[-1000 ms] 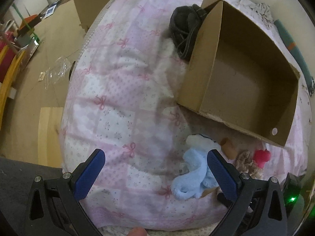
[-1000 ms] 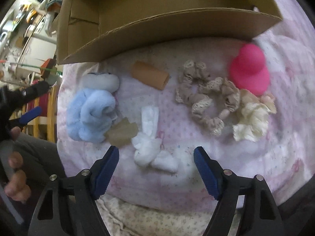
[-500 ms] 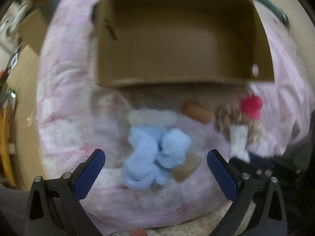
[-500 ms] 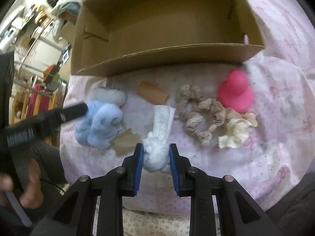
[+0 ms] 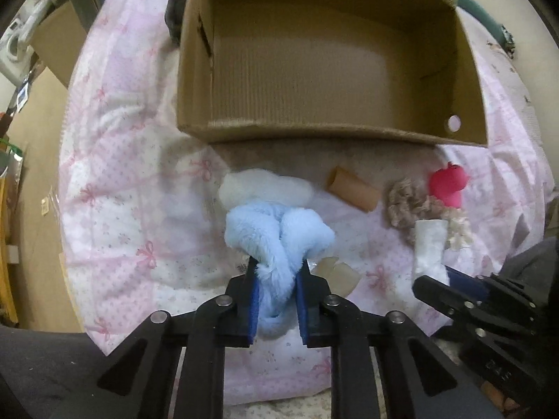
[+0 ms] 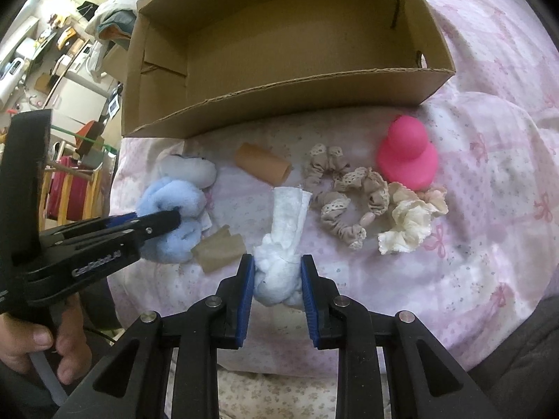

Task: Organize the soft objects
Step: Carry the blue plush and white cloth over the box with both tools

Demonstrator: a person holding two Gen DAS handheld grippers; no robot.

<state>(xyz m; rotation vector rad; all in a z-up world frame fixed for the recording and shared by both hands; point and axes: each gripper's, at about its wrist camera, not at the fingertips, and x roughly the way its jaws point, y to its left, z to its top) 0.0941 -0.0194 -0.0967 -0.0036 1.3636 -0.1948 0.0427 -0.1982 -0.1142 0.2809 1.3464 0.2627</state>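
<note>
My left gripper (image 5: 277, 281) is shut on a fluffy light-blue plush (image 5: 276, 234) lying on the pink quilt, also seen in the right wrist view (image 6: 171, 206). My right gripper (image 6: 277, 276) is shut on a knotted white cloth (image 6: 283, 244), whose loose end shows in the left wrist view (image 5: 429, 244). An open cardboard box (image 5: 314, 129) stands just behind the row of soft things, empty inside (image 6: 279, 80).
On the quilt (image 6: 489, 192) lie a tan roll (image 6: 263, 167), a beige lace scrunchie (image 6: 349, 195), a pink rubber duck (image 6: 408, 155), a cream scrunchie (image 6: 408, 223) and a tan piece (image 6: 218, 253). A dark bundle (image 5: 174, 14) sits beside the box.
Both grippers have closed: the right one on the white cloth, then the left one swung over to the blue plush and shut on it.
</note>
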